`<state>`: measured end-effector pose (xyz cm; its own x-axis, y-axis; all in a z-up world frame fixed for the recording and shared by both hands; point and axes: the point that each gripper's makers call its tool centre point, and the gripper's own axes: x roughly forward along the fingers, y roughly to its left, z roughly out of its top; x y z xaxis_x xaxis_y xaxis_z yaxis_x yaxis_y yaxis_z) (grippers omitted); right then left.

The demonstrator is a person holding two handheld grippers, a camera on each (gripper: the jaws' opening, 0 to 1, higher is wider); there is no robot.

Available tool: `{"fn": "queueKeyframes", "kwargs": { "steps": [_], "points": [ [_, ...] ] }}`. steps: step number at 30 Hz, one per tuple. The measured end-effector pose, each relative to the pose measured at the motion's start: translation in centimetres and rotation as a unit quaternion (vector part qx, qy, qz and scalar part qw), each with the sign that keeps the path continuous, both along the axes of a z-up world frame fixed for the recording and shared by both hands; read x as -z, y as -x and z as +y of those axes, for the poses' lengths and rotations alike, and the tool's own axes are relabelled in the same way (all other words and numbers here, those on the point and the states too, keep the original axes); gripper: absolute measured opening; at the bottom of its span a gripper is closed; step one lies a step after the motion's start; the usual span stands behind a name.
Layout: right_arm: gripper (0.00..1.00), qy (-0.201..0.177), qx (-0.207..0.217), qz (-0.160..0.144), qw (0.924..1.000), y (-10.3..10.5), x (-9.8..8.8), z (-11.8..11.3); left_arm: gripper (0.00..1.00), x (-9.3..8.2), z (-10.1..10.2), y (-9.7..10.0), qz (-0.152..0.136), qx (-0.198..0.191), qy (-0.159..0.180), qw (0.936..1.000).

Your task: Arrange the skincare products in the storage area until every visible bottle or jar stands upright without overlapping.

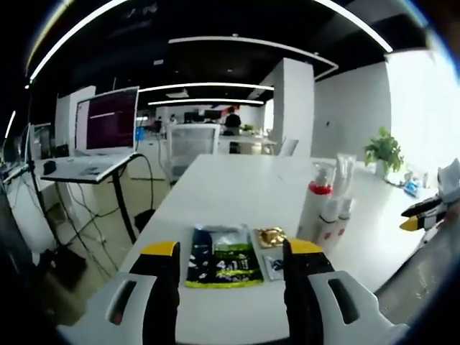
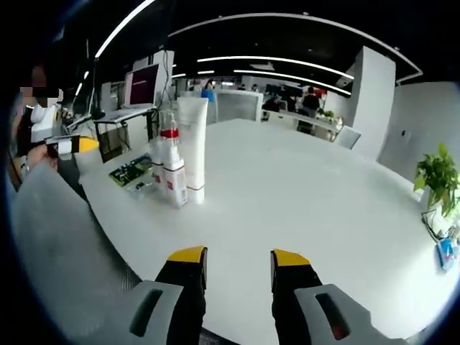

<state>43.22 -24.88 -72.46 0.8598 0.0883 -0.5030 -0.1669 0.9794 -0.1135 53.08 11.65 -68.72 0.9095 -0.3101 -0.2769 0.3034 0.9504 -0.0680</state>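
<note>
In the left gripper view the left gripper (image 1: 231, 251) hovers over the near edge of the white table (image 1: 237, 187); its fingers (image 1: 164, 253) stand wide apart with nothing between them; beyond them a dark green packet (image 1: 223, 264) lies flat on the table, with a small gold packet (image 1: 272, 236) just right of it; further right a cluster of skincare products stands upright: a pump bottle (image 1: 316, 205) with a red band, a white tube (image 1: 343, 176) behind it and smaller white bottles (image 1: 338, 219) beside it; a potted plant (image 1: 384, 152) sits at the far right edge; a laptop (image 1: 108, 122) rests on a stand at the left.

In the right gripper view the right gripper (image 2: 238, 260) hangs above bare table; its fingers (image 2: 188, 257) are parted and hold nothing; the tube (image 2: 192, 147) and bottles (image 2: 169, 172) stand together at the far left, touching or nearly so; the other gripper's yellow tip (image 2: 80, 145) shows at the left edge.
</note>
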Motion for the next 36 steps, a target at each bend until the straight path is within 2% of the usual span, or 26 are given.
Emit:
{"fn": "queueKeyframes", "kwargs": {
  "steps": [3, 7, 13, 20, 36],
  "points": [
    [0.31, 0.005, 0.008, -0.017, 0.9998, -0.1, -0.6, -0.4, 0.52, 0.1, 0.2, 0.1, 0.006, -0.004, 0.009, 0.9999],
    [0.30, 0.009, 0.026, -0.049, 0.9984, -0.2, -1.6, -1.0, 0.51, 0.0, 0.1, 0.2, -0.001, -0.002, 0.008, 1.0000],
    [0.28, -0.017, 0.056, -0.071, 0.9958, -0.2, -2.2, -1.9, 0.49, 0.3, -0.2, 0.2, 0.010, 0.006, 0.009, 0.9999],
    [0.22, -0.006, 0.067, -0.078, 0.9947, -0.2, -2.5, -2.3, 0.47, 0.7, -0.4, 0.3, 0.025, 0.012, 0.009, 0.9996],
    [0.21, -0.012, 0.072, -0.084, 0.9938, -0.2, -2.6, -2.5, 0.45, 0.8, -0.1, 0.3, 0.028, 0.006, 0.011, 0.9995]
  ]
}}
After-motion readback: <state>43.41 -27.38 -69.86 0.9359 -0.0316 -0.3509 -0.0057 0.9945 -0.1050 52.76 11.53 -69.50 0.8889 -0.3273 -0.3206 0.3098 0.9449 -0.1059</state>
